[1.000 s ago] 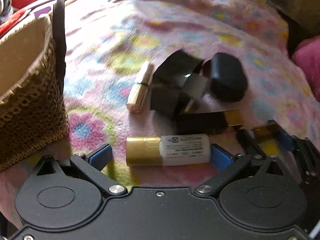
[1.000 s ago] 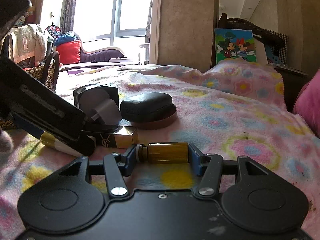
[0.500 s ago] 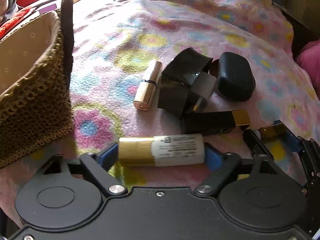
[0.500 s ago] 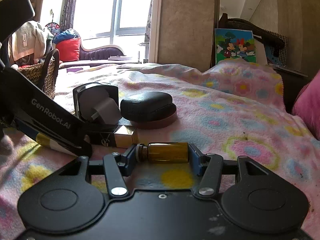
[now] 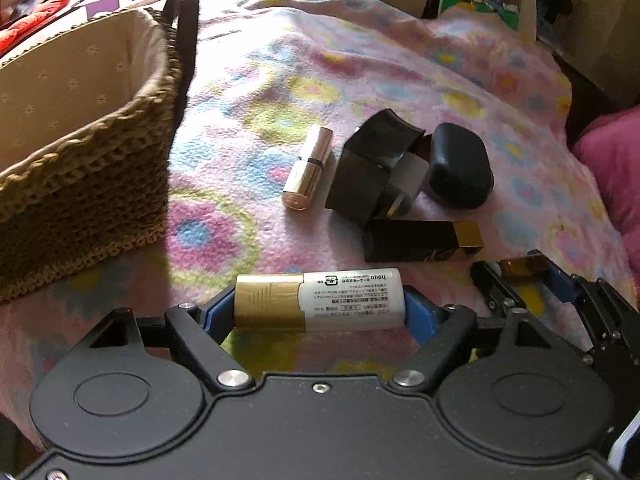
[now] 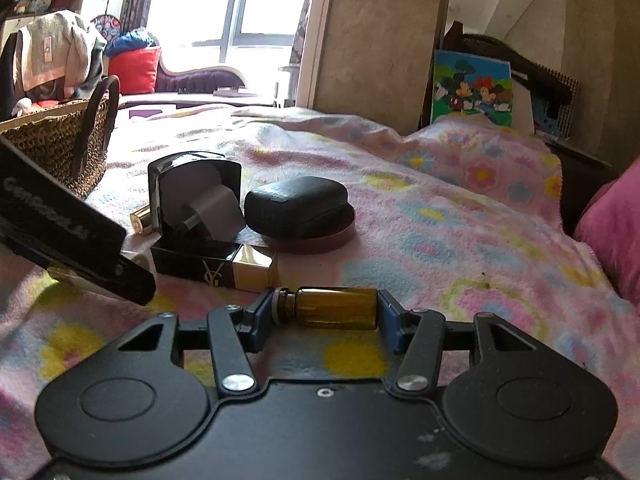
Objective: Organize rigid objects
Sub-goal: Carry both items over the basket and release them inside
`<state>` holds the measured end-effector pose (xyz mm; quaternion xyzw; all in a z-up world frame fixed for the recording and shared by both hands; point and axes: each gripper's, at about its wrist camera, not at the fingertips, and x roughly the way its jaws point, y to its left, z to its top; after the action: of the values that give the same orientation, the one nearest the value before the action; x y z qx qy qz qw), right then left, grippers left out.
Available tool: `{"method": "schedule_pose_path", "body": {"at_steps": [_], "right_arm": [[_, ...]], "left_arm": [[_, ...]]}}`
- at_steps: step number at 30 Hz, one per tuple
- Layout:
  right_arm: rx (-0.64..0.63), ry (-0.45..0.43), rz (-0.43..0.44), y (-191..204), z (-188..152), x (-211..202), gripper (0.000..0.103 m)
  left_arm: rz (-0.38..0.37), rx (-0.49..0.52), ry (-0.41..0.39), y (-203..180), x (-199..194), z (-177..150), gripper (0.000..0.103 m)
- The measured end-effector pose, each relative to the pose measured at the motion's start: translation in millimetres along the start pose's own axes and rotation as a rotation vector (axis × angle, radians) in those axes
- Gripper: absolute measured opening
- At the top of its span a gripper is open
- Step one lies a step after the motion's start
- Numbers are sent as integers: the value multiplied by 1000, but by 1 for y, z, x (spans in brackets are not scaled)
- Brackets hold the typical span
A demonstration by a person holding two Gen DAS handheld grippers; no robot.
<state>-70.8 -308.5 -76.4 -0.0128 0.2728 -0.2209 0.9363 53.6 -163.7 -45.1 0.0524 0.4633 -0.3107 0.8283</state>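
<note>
left jaws closed onto tube (image 5: 318,301) | right jaws grip vial (image 6: 336,307) | 1 basket (image 5: 80,152), 1 lipstick (image 5: 308,168)

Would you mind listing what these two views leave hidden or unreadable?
- Basket floor, left wrist view: cut off by the picture's edge and hidden by its own wall, so contents are unknown.
- Label print on the gold-and-white tube, left wrist view: too small to read.
- Gold lipstick, right wrist view: mostly hidden behind the open black box.
- Amber vial contents, right wrist view: dark glass.

Both grippers angle downward, side by side: left gripper (image 5: 319,307) jaws clamped, right gripper (image 6: 326,309) jaws clamped tighter.
</note>
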Motion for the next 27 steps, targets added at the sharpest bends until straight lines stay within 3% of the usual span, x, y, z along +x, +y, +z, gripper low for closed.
{"method": "schedule_pose_path", "body": {"at_steps": [8,13,20,27], "right_arm": [[129,84,67,-18,22,-29,52],[171,111,138,-13,49,-48,52],[113,43,312,44,117,-57,53],[73,49,445,114,180,-37,53]], "left_arm": [[58,51,-100,-8,-53,-14,79],[113,-9,-172,10,-101,-9,79],[224,-118,-265,60,-149,21,79],[384,-229,-229,116,-143,61,79]]}}
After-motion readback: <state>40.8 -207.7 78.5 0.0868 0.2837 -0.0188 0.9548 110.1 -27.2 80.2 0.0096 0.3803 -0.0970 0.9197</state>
